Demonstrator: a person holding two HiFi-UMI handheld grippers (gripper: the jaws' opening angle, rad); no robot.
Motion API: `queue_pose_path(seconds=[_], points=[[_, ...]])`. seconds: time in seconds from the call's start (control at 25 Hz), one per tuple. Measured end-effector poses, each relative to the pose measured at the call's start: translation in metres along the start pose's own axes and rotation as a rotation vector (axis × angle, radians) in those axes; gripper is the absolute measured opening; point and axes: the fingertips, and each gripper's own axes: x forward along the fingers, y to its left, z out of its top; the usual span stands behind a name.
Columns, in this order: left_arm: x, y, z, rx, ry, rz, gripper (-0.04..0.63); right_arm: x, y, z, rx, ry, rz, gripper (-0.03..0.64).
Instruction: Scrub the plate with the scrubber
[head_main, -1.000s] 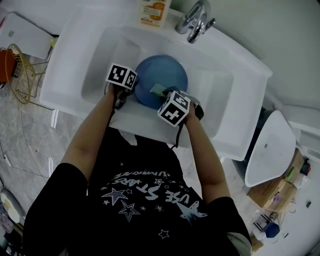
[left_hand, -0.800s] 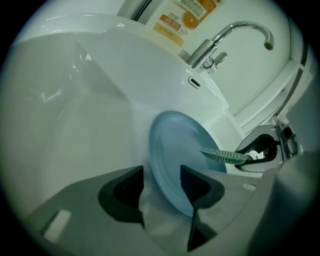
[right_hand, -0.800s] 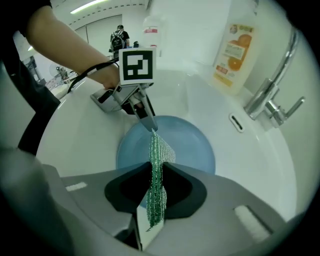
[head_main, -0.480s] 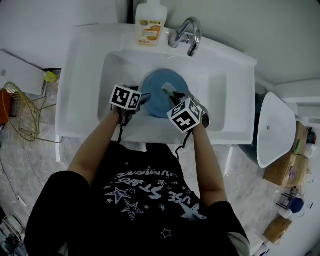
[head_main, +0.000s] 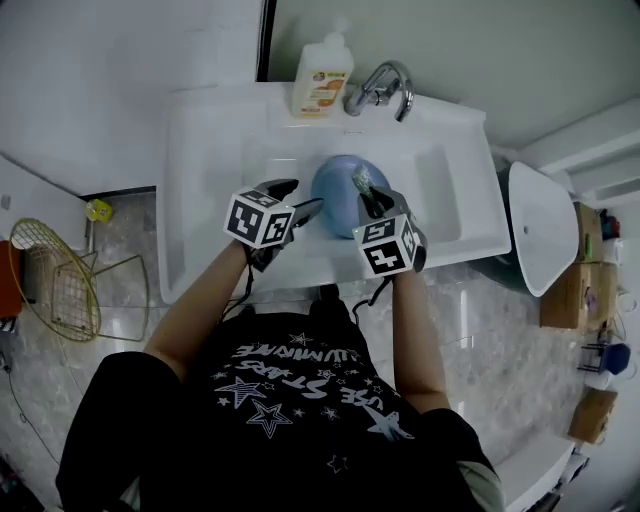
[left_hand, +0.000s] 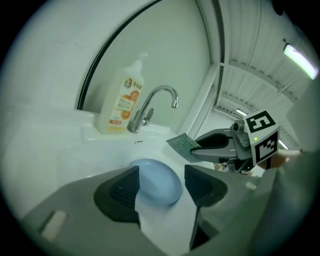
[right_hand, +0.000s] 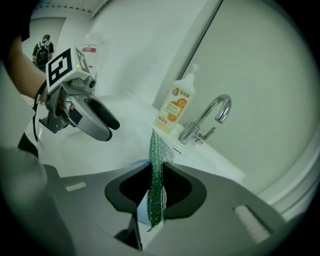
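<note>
A round blue plate (head_main: 338, 190) lies in the white sink's basin; in the left gripper view the plate (left_hand: 159, 181) shows just beyond the jaws. My left gripper (head_main: 298, 200) is open at the plate's left edge, with nothing pinched between the jaws (left_hand: 161, 186). My right gripper (head_main: 367, 200) is shut on a green mesh scrubber (head_main: 360, 180), held over the plate's right side. In the right gripper view the scrubber (right_hand: 157, 182) stands upright, clamped between the two jaws. From the left gripper view the scrubber (left_hand: 182, 145) hangs in the air above the plate.
A soap bottle (head_main: 322, 78) and a chrome faucet (head_main: 385, 85) stand at the back of the sink (head_main: 195, 200). A wire basket (head_main: 55, 285) sits on the floor at left. A white fixture (head_main: 535, 225) and cardboard boxes (head_main: 570, 280) are at right.
The head view has pulled back and shifted. My right gripper has moved with the scrubber from the plate's near side to its right side. The left gripper stays by the plate's left edge.
</note>
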Motion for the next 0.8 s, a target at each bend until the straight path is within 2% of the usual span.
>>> queue_pose_path(seconds=[0.16, 0.24, 0.52, 0.8], points=[[-0.045, -0.004, -0.003, 0.052, -0.028, -0.031, 0.246, -0.034, 0.019, 0.005, 0.09, -0.019, -0.124, 0.098], [-0.059, -0.006, -0.009, 0.067, -0.024, -0.053, 0.179, -0.05, 0.031, -0.001, 0.135, -0.009, -0.17, 0.098], [-0.082, -0.009, -0.028, 0.085, -0.02, -0.095, 0.009, -0.086, 0.075, -0.029, 0.268, 0.061, -0.199, 0.098], [-0.085, -0.017, -0.032, 0.117, -0.016, -0.106, 0.0, -0.106, 0.091, -0.055, 0.323, 0.072, -0.203, 0.098]])
